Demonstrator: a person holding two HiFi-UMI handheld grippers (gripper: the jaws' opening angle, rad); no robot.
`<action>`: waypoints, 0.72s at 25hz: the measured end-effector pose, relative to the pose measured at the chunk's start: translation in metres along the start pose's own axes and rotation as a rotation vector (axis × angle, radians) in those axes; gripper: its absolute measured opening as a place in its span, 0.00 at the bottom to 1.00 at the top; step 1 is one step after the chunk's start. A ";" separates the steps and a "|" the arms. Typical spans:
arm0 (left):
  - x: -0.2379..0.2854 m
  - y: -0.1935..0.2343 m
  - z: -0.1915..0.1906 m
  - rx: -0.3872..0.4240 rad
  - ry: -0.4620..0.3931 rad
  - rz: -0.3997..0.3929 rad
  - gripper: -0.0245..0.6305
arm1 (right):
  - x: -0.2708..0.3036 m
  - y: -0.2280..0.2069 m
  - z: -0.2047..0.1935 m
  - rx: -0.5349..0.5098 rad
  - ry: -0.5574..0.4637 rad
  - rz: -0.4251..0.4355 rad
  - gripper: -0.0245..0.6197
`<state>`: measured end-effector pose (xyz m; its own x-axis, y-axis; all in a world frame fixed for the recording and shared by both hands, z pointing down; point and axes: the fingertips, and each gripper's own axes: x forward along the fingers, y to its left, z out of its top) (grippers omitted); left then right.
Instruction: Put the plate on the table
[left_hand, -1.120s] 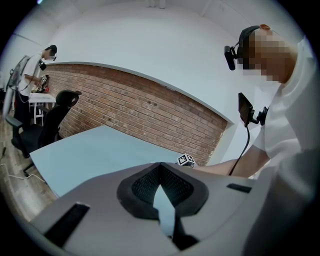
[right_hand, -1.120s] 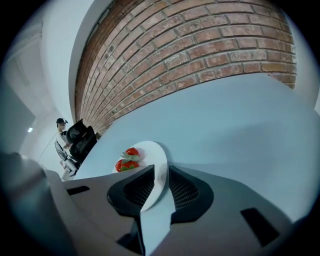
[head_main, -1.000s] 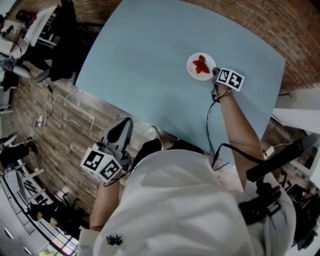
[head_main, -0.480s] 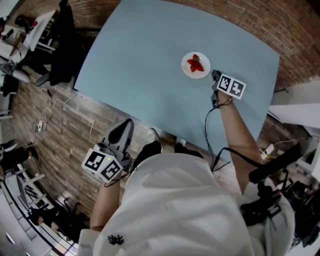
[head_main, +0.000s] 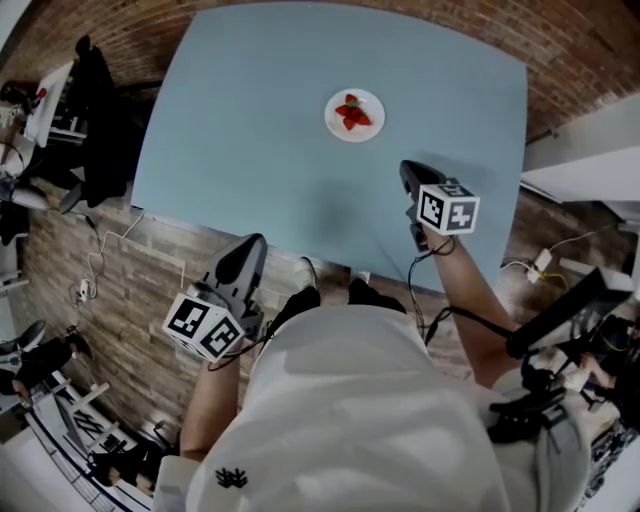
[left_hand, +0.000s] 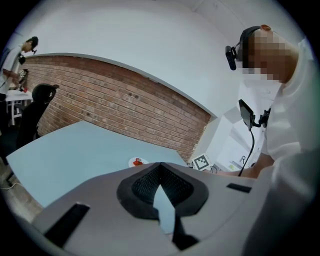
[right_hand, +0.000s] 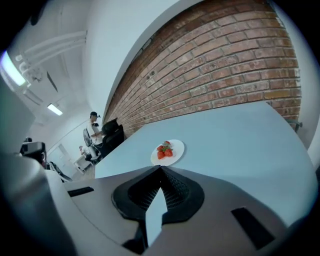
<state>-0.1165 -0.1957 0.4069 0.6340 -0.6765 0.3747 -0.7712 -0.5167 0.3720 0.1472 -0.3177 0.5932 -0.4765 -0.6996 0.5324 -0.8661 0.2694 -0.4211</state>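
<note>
The right tool (head_main: 407, 172) has drawn back from the white plate (head_main: 354, 115), whose rim it was touching a second ago. The plate now sits alone on the light blue worktop (head_main: 250, 120), toward the far side, with red strawberries (head_main: 351, 112) on it. The right tool hangs over the near part of the worktop, well apart from the plate, its jaws pressed together at the tips with nothing between them. The left tool (head_main: 250, 252), likewise closed and empty, is held off the worktop's near edge, beside the person's white shirt (head_main: 350, 400).
</note>
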 end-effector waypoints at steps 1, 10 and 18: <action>0.002 -0.003 0.001 0.009 0.003 -0.016 0.04 | -0.010 0.007 -0.003 -0.026 0.003 0.006 0.05; 0.014 -0.009 0.018 0.052 -0.024 -0.162 0.04 | -0.084 0.071 0.001 -0.169 -0.058 0.029 0.05; 0.001 -0.004 0.034 0.100 -0.030 -0.272 0.04 | -0.125 0.135 0.018 -0.238 -0.148 0.009 0.05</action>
<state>-0.1147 -0.2118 0.3769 0.8174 -0.5206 0.2465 -0.5759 -0.7294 0.3692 0.0922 -0.2054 0.4564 -0.4720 -0.7807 0.4095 -0.8815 0.4114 -0.2318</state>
